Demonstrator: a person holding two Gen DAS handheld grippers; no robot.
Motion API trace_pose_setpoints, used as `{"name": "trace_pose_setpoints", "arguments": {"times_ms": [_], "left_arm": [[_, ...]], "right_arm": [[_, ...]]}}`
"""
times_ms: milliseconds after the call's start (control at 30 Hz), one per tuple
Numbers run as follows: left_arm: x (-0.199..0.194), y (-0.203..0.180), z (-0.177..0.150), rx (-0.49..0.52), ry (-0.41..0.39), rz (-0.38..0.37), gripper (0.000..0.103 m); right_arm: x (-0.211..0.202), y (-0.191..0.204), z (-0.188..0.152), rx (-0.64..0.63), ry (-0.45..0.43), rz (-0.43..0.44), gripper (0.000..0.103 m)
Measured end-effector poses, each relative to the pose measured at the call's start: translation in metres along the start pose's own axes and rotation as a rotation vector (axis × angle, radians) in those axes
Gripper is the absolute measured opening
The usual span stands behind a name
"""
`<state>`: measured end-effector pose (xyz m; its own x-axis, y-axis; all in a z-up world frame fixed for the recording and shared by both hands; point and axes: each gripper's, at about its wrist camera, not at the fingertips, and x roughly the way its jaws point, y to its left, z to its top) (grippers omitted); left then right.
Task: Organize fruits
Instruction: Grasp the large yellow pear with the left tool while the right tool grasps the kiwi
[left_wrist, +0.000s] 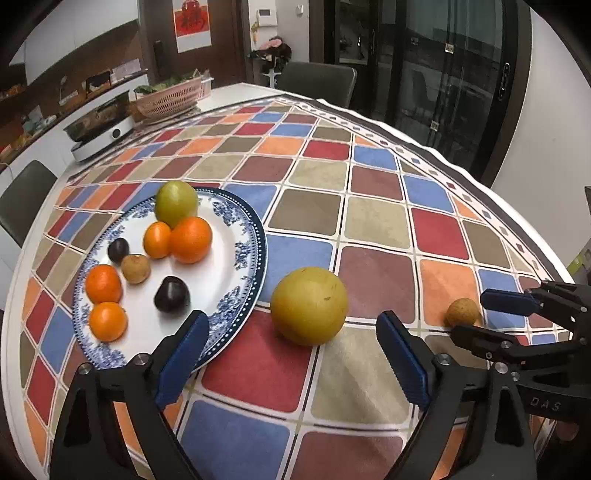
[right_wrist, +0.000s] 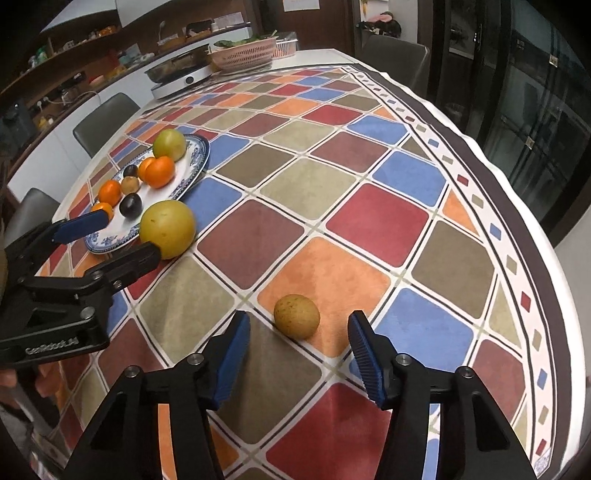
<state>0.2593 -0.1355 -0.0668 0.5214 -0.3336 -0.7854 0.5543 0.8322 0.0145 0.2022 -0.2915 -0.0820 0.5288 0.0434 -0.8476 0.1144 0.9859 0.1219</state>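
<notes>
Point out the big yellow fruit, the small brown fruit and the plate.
Big yellow fruit (left_wrist: 309, 305): left wrist view, middle of its skin.
Small brown fruit (right_wrist: 296, 316): right wrist view, its centre.
Plate (left_wrist: 255, 236): left wrist view, blue patterned rim.

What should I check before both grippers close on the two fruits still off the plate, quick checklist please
1. Left gripper lined up with large yellow fruit: ok.
2. Left pads clear of the plate: cannot tell, one overlaps its rim in view.
3. Right gripper straddling small brown fruit: ok, pads not touching.
4. The two grippers clear of each other: ok, though close.
5. Free room on plate: ok, bare patch at its near right.
</notes>
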Motion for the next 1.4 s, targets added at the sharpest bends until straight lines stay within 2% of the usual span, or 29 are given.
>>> {"name": "trace_pose_setpoints", "arguments": {"times_ms": [233, 333, 433, 533, 567, 633, 667, 967, 1400], "left_arm": [[0.016, 0.001, 0.005, -0.033, 0.026, -0.042, 0.078], [0.022, -0.001, 0.005, -0.036, 0.038, -0.039, 0.076], [0.025, -0.003, 0.006, -0.035, 0.038, -0.032, 0.071], [0.025, -0.003, 0.007, -0.030, 0.038, -0.029, 0.065], [0.025, -0.004, 0.007, -0.032, 0.037, -0.024, 0.062], [0.026, -0.004, 0.006, -0.036, 0.044, -0.026, 0.050], [0.027, -0.004, 0.006, -0.040, 0.050, -0.035, 0.049], [0.018, -0.008, 0.003, -0.030, 0.041, -0.037, 0.048], [-0.023, -0.006, 0.004, -0.060, -0.024, -0.027, 0.048]], "right_arm": [[0.009, -0.003, 0.000, 0.012, 0.017, 0.007, 0.043], [0.011, -0.003, 0.001, 0.005, 0.011, 0.005, 0.039], [0.011, -0.004, 0.002, 0.009, 0.007, 0.011, 0.038], [0.012, -0.005, 0.003, 0.010, 0.001, 0.024, 0.031], [0.012, -0.004, 0.003, 0.008, 0.000, 0.025, 0.031], [0.012, -0.005, 0.003, 0.005, -0.003, 0.025, 0.028], [0.012, -0.005, 0.003, 0.007, -0.004, 0.027, 0.028], [0.008, -0.006, 0.003, 0.011, -0.018, 0.039, 0.028], [-0.017, 0.001, 0.009, -0.026, -0.082, 0.072, 0.028]]}}
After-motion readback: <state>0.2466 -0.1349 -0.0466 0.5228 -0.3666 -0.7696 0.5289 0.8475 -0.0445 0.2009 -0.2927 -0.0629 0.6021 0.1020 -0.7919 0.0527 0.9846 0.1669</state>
